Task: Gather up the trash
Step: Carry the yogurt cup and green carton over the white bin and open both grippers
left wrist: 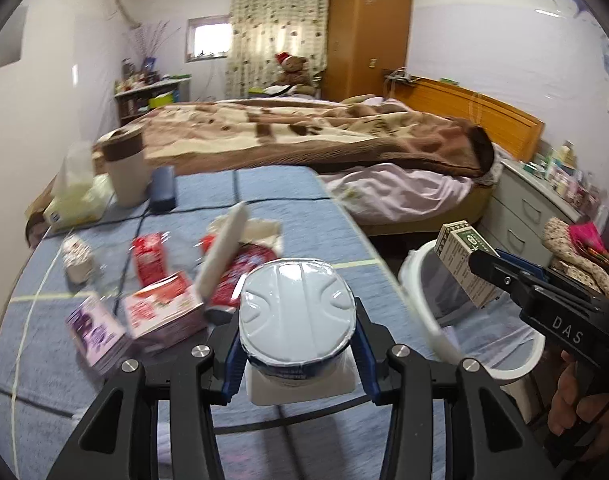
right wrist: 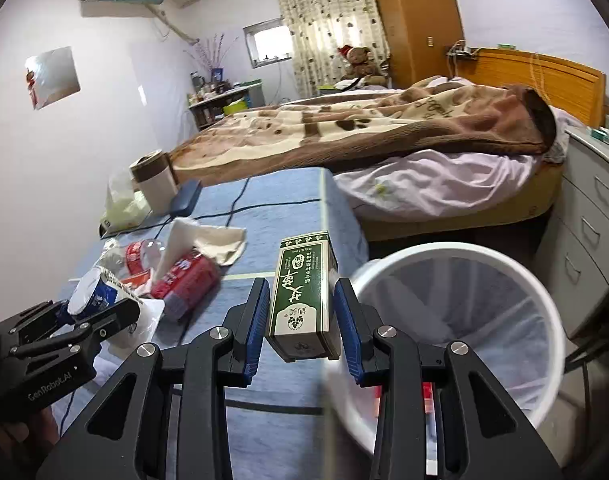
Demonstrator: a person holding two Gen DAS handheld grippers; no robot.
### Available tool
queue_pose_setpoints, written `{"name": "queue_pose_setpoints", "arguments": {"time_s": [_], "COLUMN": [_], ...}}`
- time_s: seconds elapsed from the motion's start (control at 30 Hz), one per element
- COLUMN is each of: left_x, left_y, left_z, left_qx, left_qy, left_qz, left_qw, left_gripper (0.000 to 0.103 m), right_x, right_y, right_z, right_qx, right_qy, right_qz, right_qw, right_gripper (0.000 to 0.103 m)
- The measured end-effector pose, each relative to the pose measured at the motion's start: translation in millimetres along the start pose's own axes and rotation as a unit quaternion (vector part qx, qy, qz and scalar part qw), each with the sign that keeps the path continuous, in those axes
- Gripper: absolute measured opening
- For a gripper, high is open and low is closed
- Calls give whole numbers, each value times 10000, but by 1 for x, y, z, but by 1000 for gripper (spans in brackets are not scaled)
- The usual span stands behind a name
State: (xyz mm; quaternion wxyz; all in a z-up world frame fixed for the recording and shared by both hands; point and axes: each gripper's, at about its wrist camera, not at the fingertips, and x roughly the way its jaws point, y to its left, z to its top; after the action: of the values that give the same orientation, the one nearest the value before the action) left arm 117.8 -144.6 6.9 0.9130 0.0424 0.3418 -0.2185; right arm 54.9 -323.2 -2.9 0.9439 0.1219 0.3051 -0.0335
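Observation:
My left gripper (left wrist: 296, 344) is shut on a white yogurt cup (left wrist: 296, 316) with a foil lid, held above the blue-clothed table (left wrist: 264, 200). It also shows in the right wrist view (right wrist: 92, 304). My right gripper (right wrist: 300, 320) is shut on a green and white carton box (right wrist: 302, 288), held at the table's right edge beside the white trash bin (right wrist: 456, 320). The box (left wrist: 460, 264) shows over the bin (left wrist: 424, 280) in the left wrist view. Red wrappers (left wrist: 148, 260), pink and purple cartons (left wrist: 160, 308) and a crumpled tissue (right wrist: 208, 236) lie on the table.
A beige cup with a brown band (left wrist: 124, 168), a dark case (left wrist: 162, 188) and a tissue pack (left wrist: 76, 192) stand at the table's far left. A bed with a brown blanket (left wrist: 324, 132) lies beyond. Grey drawers (right wrist: 592, 216) stand to the right of the bin.

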Motion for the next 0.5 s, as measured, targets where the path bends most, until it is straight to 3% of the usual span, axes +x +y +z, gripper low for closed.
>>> {"name": "queue_pose_setpoints", "arguments": {"time_s": [0.5], "left_x": [30], "left_y": [-98], "left_z": [16], "left_qx": [618], "left_qy": [99], "left_qz": [-740], "left_qw": [9953], "left_gripper": [46], "right_x": [-7], "right_y": [-70], "right_z": [-9], "right_qx": [487], "right_qy": [132], "right_qz": [-512], "right_qw": [9974], "right_gripper": [35]}}
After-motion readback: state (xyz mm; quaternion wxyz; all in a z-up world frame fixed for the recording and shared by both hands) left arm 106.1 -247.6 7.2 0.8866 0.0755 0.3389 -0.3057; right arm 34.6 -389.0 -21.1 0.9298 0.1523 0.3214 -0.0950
